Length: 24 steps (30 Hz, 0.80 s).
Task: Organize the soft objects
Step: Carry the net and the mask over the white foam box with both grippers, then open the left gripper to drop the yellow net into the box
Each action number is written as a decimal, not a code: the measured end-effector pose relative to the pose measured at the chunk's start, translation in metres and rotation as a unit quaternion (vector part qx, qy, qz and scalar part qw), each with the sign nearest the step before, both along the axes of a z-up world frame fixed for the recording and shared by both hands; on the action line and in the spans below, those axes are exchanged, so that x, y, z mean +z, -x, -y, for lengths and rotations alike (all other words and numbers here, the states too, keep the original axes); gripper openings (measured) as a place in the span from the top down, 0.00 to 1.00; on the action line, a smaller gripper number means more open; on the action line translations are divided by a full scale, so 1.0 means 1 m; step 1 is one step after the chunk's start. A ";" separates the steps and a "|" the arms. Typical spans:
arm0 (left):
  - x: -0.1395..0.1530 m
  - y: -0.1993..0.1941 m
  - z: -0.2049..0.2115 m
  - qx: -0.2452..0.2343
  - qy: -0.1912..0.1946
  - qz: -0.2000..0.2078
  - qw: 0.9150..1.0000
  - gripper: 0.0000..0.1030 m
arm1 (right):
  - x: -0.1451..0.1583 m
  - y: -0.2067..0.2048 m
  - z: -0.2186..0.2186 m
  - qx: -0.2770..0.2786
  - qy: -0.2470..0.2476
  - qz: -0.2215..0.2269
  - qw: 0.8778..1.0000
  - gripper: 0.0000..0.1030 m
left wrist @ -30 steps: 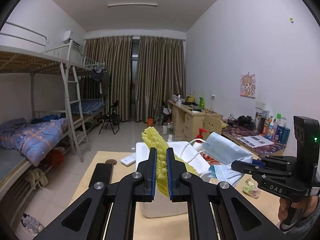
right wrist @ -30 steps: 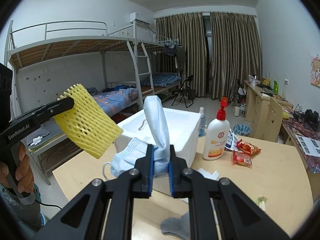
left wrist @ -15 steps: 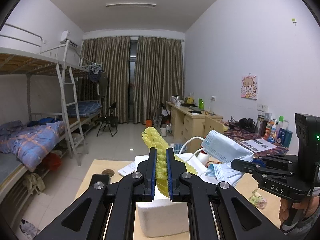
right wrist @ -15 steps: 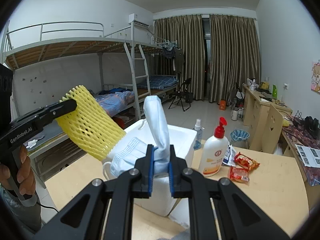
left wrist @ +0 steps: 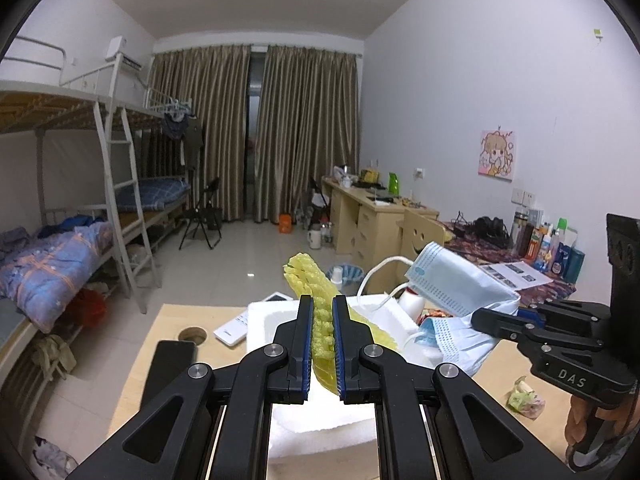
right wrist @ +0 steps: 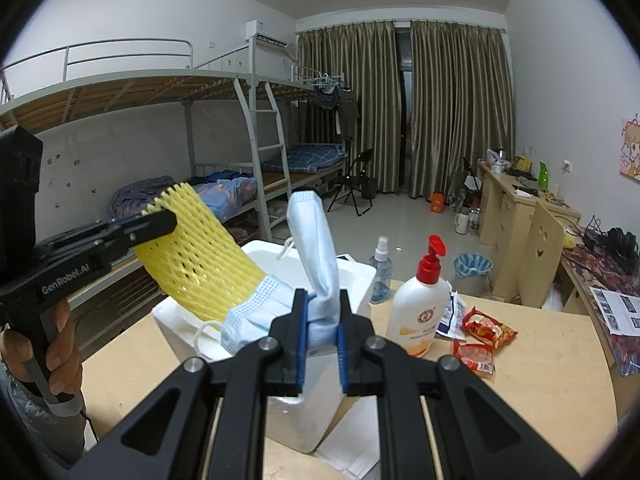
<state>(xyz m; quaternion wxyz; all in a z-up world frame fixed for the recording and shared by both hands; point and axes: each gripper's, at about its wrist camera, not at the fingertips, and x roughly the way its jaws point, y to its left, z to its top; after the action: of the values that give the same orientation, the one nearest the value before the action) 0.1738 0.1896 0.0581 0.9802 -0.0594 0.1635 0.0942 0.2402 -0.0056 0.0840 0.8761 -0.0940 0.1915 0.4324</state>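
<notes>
So at this point both hands were loaded up. The left gripper [left wrist: 322, 334] was clamped tight on the yellow foam net [right wrist: 198, 258], jaws nearly together with just the net squashed between them, and the right gripper [right wrist: 323, 326] was pinched shut on the blue face masks [right wrist: 316, 248], a bunched wad with one mask sticking up and another hanging off to the side with its ear loops dangling. What changed over the last second: both tools came in over the white foam box [right wrist: 360, 272], which sat lower and closer under the fingers than it did before, and the net and masks ended up right next to each other, looking like they touched in the right wrist view. Nothing had been let go yet though, both grips looked the same as a second earlier. My read is that this was the carry-over step basically finished, and the drop into the box was what remained. The pump bottle [right wrist: 422, 306], spray bottle [right wrist: 380, 266] and snack packets [right wrist: 486, 328] just sat on the table [right wrist: 552, 360] beside the box, not part of it I'd guess. Main risk I'd flag: ear loops snagging on the jaws at release.
</notes>
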 end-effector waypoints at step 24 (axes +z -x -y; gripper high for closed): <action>-0.012 -0.012 -0.012 0.026 0.006 -0.007 1.000 0.17 | -0.003 -0.013 -0.007 -0.008 0.011 -0.008 1.000 0.85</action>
<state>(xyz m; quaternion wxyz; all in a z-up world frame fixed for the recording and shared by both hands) 0.1861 0.2016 0.0461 0.9759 -0.0683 0.1698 0.1189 0.2528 0.0011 0.0808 0.8769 -0.0986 0.2039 0.4241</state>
